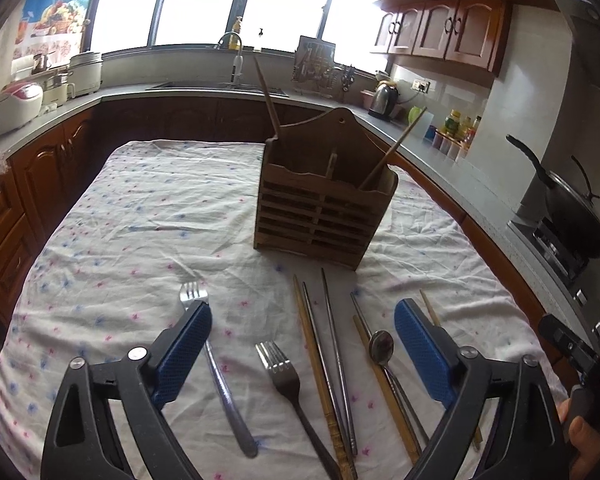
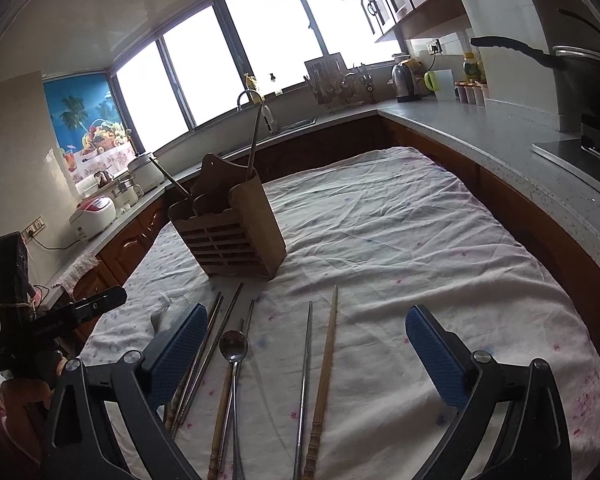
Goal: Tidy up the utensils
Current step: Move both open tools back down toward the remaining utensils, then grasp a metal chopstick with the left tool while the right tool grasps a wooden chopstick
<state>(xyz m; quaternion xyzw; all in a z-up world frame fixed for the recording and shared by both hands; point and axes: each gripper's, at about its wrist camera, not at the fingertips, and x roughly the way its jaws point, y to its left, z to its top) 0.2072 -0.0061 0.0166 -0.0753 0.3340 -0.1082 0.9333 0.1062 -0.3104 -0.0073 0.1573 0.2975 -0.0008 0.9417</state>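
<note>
Utensils, forks (image 1: 278, 364), chopsticks (image 1: 332, 360) and spoon (image 1: 381, 346), lie lower centre on the tabletop (image 1: 140, 208), long axes toward the wooden holder (image 1: 324, 204). Left tool (image 1: 302, 322) and right tool (image 2: 302, 320) gape, empty.

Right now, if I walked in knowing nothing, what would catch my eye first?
Probably the wooden holder standing in the middle of the flowered cloth, with a few sticks poking out of its top. In front of it lies a loose row of cutlery: two forks, several chopsticks and a spoon. Nearest the camera, the left gripper and right gripper hang open over that row, holding nothing.
</note>
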